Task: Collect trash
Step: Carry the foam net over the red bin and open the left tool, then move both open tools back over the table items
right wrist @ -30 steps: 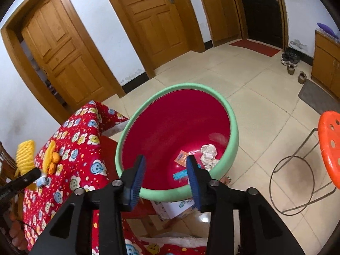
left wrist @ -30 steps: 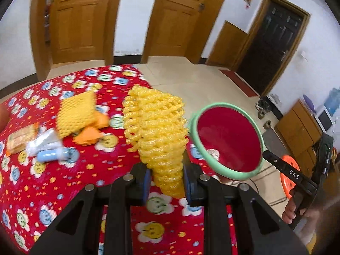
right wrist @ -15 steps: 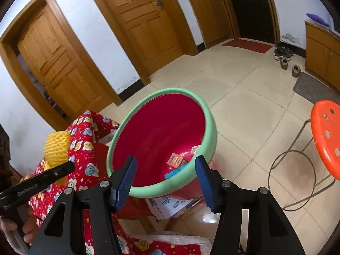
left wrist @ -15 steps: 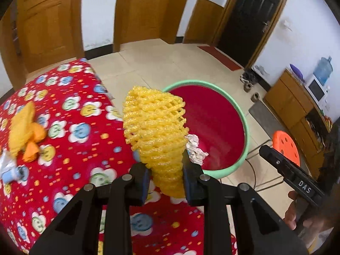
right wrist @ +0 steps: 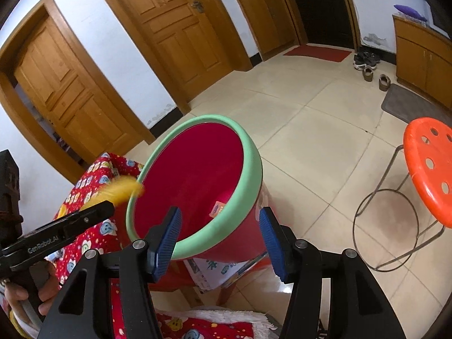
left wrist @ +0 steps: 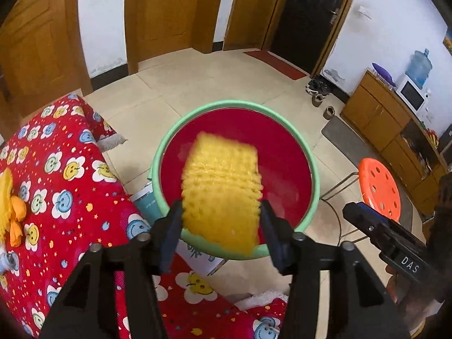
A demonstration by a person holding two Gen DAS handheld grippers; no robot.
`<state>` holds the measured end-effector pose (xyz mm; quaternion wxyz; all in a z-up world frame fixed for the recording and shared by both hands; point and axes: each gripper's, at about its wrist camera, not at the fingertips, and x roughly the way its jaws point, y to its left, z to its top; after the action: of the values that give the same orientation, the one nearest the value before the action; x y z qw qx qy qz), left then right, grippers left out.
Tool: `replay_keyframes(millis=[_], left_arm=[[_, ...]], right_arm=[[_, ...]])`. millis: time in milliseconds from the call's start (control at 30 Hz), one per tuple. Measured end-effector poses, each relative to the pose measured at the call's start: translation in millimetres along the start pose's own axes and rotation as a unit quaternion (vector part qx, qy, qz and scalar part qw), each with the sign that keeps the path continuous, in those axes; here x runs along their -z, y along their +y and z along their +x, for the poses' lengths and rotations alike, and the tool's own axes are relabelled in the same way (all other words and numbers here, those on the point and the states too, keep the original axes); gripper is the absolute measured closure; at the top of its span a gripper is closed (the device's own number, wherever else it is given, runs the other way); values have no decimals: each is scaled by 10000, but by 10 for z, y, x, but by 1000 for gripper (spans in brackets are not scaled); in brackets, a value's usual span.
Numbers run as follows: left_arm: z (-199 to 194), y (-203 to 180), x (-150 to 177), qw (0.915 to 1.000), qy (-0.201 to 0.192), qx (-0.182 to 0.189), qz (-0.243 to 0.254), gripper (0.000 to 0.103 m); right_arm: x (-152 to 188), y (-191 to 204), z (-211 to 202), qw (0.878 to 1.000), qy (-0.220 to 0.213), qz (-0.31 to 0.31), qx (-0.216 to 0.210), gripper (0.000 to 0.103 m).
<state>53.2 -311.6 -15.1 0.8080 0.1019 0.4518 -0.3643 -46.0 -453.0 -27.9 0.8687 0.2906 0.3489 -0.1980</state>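
Left gripper (left wrist: 220,226) jaws spread, yellow net (left wrist: 221,189) blurry between them, right over the bin (left wrist: 315,175). Right gripper (right wrist: 220,237) spread, empty, beside the bin.

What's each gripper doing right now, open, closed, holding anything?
Left gripper: open, yellow foam net blurred between its jaws, over the red bin.
Right gripper: open, empty.

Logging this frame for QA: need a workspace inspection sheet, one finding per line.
Surface: table under red smiley-flower tablecloth.
Job's things: yellow foam net, motion-blurred, between the open fingers of the left gripper, above the red bin with green rim; wrapper scraps inside bin.
Clutter: orange and yellow scraps at the table's left edge.
Grippers: left open; right gripper open, empty, beside the bin.
Cables: nothing seen.
Surroundings: orange stool, wooden doors, cabinet, tiled floor.
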Motion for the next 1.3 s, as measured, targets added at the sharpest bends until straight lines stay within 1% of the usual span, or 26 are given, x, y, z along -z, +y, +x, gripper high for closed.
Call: replay_keyframes(millis=[67,233,267,300,400,500,767,1067,1200,1300], left_arm=[[1,-17,-3,10000,-24,-40,20,41],[-15,-14,-5,9999,-4,-101,4,38],[-25,-7,3,9999,-10,-123,-7,36],[-45,1,21,9999,-26,-156,-26,33],[-100,52,48,9996,-76,-238,-99,29],[-152,113,73,9993,-103,-323,-161,27],[-359,453,179,9963,-206,-630,-543,26],[-744,1040,324,9868,-488,-1083,-1099,26],[-897,1308,401,9808,-594,-1262,-1367,26],[-1017,1546,468,9743,-632,-1428,-1621,26]], right_arm=[[-7,0,-8,10000,-4,13,-12,45],[-12,37,-11,10000,-1,-9,-13,45],[-10,39,-11,10000,2,-15,-8,44],[-8,50,-11,10000,9,-31,-2,43],[2,80,-21,10000,4,-39,72,34],[6,116,-25,9999,17,-64,149,33],[37,281,-46,9997,42,-212,63,31],[63,663,-2,9985,115,-511,-168,28],[97,818,-1,9974,130,-653,-279,28],[117,939,13,9964,150,-752,-361,28]])
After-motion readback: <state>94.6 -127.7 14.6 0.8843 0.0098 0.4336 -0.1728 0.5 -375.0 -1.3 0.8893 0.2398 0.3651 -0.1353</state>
